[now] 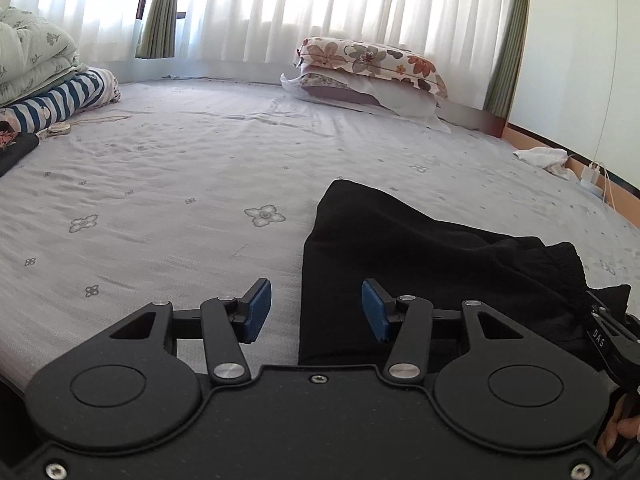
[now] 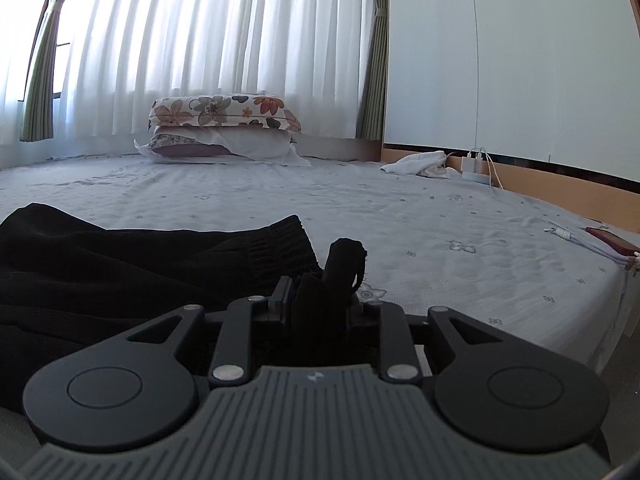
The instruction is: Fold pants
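where ribbed hem bunches, black pants, quilted bedsheet

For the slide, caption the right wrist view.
Right claw shut on black pants on the bed.

Black pants folded, seemingly flat

A home bedroom: a wide bed with a flower-print sheet, stacked pillows at the far side, a folded quilt, and white curtains across a bright window.
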Tool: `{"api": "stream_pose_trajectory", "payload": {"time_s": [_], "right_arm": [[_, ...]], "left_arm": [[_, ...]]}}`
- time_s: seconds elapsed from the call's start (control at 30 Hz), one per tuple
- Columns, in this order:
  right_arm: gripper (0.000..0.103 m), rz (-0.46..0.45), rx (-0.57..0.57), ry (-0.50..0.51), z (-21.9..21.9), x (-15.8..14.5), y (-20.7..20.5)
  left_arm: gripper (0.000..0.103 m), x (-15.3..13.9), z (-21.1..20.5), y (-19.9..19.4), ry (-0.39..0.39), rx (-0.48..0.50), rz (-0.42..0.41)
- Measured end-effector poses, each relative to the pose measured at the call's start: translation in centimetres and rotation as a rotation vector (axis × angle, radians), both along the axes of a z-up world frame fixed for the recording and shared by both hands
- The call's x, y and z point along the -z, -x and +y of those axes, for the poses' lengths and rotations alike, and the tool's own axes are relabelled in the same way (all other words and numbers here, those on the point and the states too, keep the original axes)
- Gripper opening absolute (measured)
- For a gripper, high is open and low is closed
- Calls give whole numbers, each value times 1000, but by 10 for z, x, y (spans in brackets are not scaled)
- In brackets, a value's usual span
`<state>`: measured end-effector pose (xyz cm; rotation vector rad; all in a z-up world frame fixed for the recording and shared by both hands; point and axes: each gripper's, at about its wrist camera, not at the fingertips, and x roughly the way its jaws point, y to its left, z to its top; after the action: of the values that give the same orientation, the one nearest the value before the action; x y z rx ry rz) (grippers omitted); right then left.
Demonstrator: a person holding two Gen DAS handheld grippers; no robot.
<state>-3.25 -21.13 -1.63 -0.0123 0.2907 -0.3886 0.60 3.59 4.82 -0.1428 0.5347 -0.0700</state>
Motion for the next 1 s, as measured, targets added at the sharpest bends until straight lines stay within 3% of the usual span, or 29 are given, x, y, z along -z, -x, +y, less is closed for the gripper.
{"api": "stream_pose_trajectory", "payload": {"time_s": [0.3, 0.37, 0.47, 0.7, 1.0], "right_arm": [[35, -34, 7, 27, 3, 7, 2], [48, -37, 16, 12, 0, 6, 3], [52, -42, 20, -13, -5, 5, 5], [56, -33, 14, -6, -8, 6, 5], [72, -19, 14, -76, -24, 5, 3]], "left_arm": [[48, 4, -24, 2, -81, 52, 1], [48, 8, -27, 3, -112, 56, 9], [48, 14, -31, 5, -153, 56, 20], [49, 18, -30, 4, -150, 49, 27], [51, 24, -24, 3, -118, 38, 23]]}}
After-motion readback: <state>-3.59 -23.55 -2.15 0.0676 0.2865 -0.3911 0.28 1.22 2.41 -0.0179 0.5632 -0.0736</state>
